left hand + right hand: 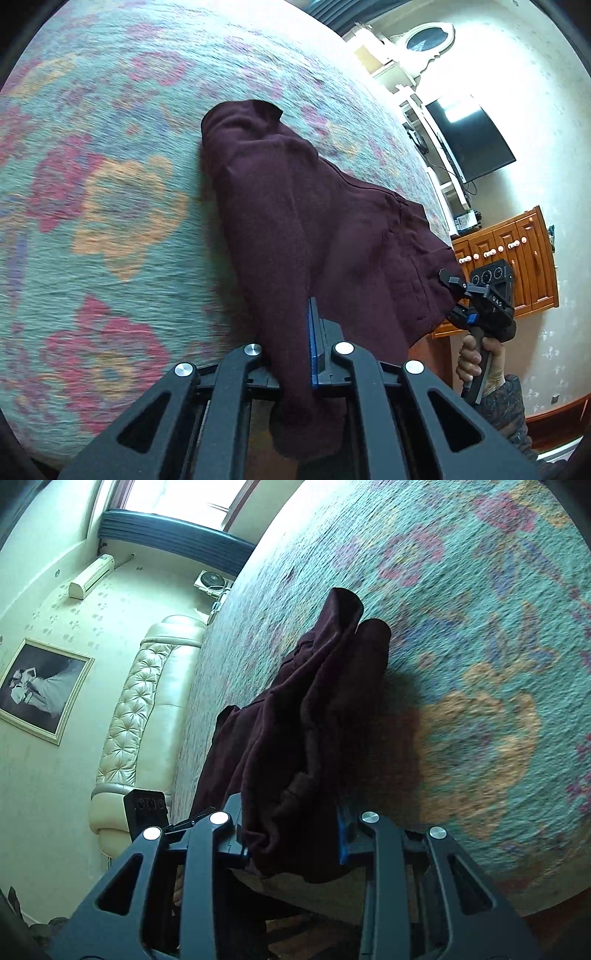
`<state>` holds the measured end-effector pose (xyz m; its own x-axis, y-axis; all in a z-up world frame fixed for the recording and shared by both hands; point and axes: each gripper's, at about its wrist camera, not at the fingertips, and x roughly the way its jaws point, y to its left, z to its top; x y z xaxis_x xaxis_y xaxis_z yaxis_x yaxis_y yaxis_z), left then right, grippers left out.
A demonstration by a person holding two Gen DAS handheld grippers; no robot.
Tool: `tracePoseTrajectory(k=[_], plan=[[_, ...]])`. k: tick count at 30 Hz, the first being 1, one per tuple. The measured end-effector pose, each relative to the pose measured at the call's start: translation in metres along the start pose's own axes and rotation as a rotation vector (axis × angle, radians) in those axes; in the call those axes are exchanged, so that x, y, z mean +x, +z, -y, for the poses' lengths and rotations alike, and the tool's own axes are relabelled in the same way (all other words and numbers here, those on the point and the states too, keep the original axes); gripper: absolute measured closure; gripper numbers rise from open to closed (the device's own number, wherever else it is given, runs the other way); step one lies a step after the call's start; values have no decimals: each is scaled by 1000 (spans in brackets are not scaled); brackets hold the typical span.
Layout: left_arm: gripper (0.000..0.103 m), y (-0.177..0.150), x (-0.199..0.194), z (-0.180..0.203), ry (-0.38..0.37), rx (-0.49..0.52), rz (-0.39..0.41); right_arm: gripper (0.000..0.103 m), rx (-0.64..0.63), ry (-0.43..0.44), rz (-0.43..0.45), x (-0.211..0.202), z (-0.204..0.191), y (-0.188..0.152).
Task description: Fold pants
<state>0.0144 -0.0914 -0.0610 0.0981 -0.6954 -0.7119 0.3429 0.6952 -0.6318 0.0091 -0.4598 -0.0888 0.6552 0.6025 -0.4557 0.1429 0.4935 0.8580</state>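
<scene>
The dark red pants (314,229) hang lifted by one end, with a bunch of cloth clamped in the left gripper (295,354) and another thick bunch pinched in the right gripper (295,834), while the far end trails ahead of both tools onto the flowered bedspread (110,221). I judge the fold barely begun: the cloth is bunched and creased, no flat fold shows, and laying it out and doubling it over remains.

Open room: patterned bedspread (92,184) lies bare on both sides of the pants (295,206).
In the way: pants, bunched mid-bed.
Far edge: padded headboard (147,701).
</scene>
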Motion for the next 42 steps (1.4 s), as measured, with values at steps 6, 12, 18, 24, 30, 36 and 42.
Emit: tracePoseTrajectory(k=[6, 12, 18, 24, 30, 36, 42], plan=[[95, -5, -39, -30, 78, -17, 47, 72, -45, 41, -85, 53, -35, -5], [95, -21, -80, -67, 126, -80, 90, 72, -98, 59, -170, 109, -74, -9], [95, -41, -107, -83, 155, -117, 122, 72, -133, 64, -214, 136, -94, -20], [95, -44, -96, -82, 148, -138, 111, 73, -141, -9, -219, 127, -80, -24], [94, -43, -91, -80, 147, -121, 103, 73, -92, 2, -209, 128, -62, -29], [94, -38, -88, -76, 146, -104, 104, 73, -75, 12, -199, 124, -58, -31], [93, -39, -87, -77, 139, -99, 103, 73, -63, 22, -193, 120, -51, -31]])
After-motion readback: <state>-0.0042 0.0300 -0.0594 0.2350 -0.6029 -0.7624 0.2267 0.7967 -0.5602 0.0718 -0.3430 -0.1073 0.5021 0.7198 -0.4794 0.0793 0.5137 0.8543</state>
